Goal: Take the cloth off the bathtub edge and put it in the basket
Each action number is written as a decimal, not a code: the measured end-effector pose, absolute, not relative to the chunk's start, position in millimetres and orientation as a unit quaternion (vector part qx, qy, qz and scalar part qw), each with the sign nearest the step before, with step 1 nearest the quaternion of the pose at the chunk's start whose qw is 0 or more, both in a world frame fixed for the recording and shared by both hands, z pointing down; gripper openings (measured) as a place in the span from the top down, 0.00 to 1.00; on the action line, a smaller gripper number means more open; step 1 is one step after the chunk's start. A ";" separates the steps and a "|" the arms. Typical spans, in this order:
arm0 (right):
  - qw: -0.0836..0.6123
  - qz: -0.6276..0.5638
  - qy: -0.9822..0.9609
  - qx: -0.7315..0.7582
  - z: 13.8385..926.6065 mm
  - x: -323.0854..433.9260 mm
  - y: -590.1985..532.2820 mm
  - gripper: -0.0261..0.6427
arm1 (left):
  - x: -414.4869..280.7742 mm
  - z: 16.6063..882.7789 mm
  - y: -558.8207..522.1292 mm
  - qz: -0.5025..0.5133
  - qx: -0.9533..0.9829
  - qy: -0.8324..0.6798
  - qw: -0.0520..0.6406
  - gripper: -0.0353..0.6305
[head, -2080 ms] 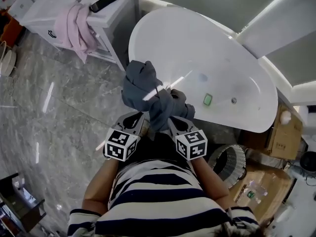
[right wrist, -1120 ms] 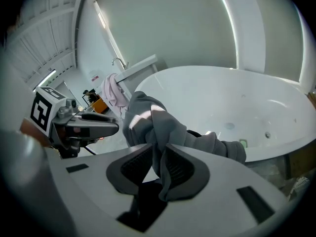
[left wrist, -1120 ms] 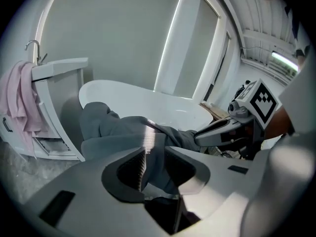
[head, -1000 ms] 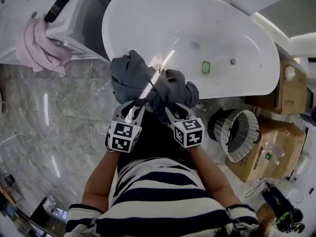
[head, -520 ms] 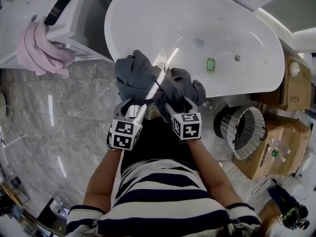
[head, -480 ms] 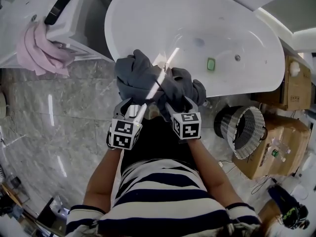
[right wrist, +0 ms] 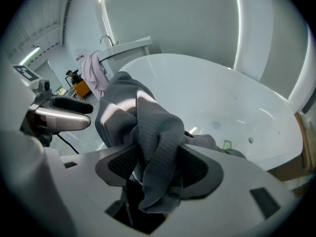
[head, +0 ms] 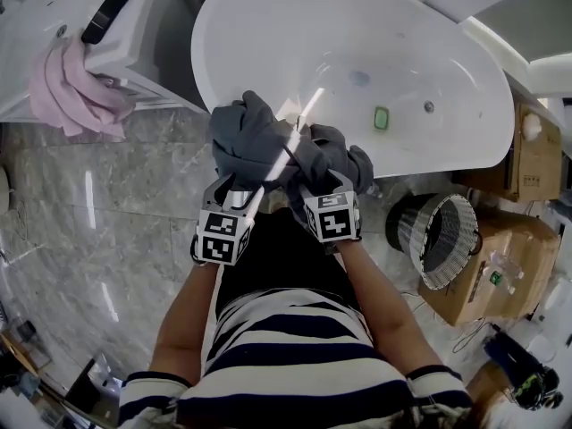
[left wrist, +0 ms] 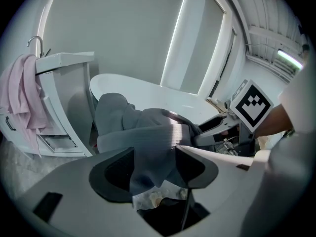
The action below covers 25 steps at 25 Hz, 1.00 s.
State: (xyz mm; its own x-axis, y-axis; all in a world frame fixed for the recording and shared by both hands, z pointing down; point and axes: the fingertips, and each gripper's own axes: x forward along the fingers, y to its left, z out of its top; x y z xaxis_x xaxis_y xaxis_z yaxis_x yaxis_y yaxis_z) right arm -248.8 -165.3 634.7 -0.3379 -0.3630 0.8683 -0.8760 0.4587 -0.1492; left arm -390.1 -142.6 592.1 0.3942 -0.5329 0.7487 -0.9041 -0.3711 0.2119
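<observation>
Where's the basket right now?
In the head view, the basket lies on the floor at the right, beside the cardboard box, just outside the bathtub.

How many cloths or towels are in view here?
2. A grey cloth lies bunched over the near edge of the bathtub; a pink towel hangs from the vanity at the head view's upper left. More may be hidden.

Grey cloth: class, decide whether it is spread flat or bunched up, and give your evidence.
Bunched up. The grey cloth sits in a crumpled, deeply folded heap over the bathtub edge, not laid flat.
</observation>
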 end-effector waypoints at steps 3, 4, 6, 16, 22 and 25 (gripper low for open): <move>0.407 0.304 -0.759 0.408 632.2 -252.7 -163.8 0.59 | -386.7 597.8 -144.2 0.296 0.774 -0.459 0.320 0.54; 0.404 0.304 -0.759 0.409 631.2 -253.8 -163.7 0.61 | -386.5 599.0 -145.4 0.296 0.774 -0.459 0.320 0.53; 0.398 0.307 -0.760 0.411 629.2 -256.6 -163.7 0.66 | -386.2 601.2 -148.6 0.298 0.775 -0.458 0.317 0.52; 0.393 0.325 -0.759 0.404 624.7 -261.4 -160.2 0.78 | -379.0 616.1 -172.7 0.296 0.749 -0.492 0.331 0.49; 0.378 0.338 -0.762 0.403 623.7 -264.6 -160.4 0.81 | -377.1 619.6 -174.0 0.292 0.734 -0.498 0.357 0.51; 0.366 0.347 -0.764 0.404 622.0 -265.4 -159.6 0.82 | -373.8 619.5 -171.9 0.286 0.730 -0.501 0.366 0.56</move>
